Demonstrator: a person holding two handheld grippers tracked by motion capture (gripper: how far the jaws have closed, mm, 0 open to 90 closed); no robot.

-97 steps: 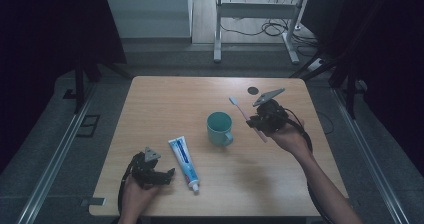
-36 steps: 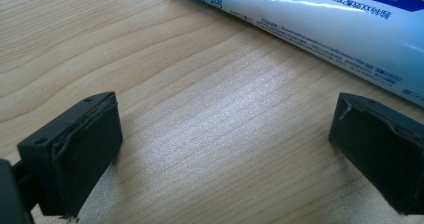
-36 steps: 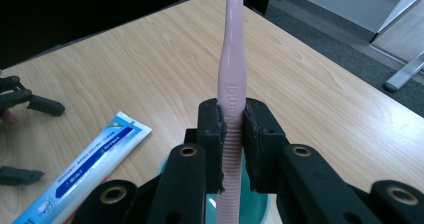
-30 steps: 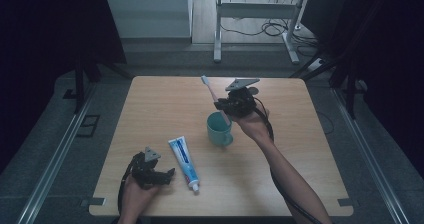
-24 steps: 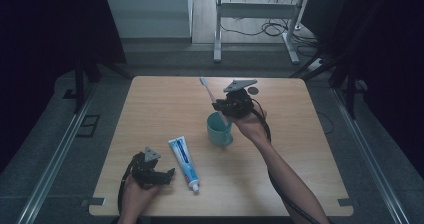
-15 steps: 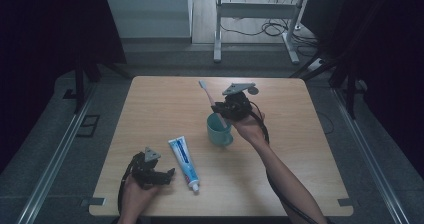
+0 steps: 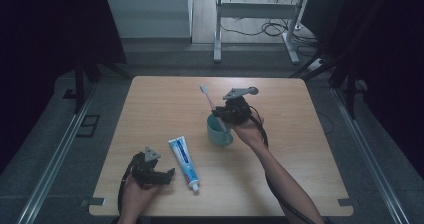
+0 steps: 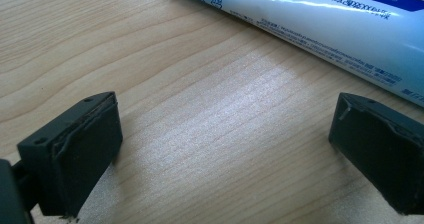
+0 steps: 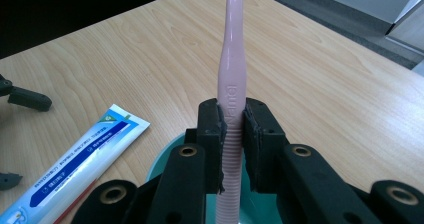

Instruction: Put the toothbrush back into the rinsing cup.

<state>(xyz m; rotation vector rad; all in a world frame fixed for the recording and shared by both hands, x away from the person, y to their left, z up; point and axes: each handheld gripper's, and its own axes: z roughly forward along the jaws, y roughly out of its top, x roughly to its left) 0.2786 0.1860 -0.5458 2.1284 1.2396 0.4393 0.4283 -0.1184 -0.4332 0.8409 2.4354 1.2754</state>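
Observation:
My right gripper (image 7: 223, 115) is shut on a pink toothbrush (image 7: 207, 97) and holds it over the teal mug (image 7: 218, 132) at the table's middle; the brush head points up and away. In the right gripper view the toothbrush (image 9: 231, 74) runs up between the jaws, its ribbed lower end over the mug's rim (image 9: 161, 159). A white and blue toothpaste tube (image 7: 183, 156) lies on the wood left of the mug. My left gripper (image 7: 159, 176) rests open on the table beside that tube (image 8: 320, 19), nothing between its pads.
The wooden table (image 7: 165, 104) has bare room at the back left and along the right side. A small dark disc (image 7: 253, 90) lies at the back, behind the right gripper. Beyond the table's far edge stand metal desk legs (image 7: 218, 29) and cables.
My right gripper has carried the toothbrush from the right of the mug to above it, swinging it leftward and lowering it toward the rim. The left gripper has stayed still.

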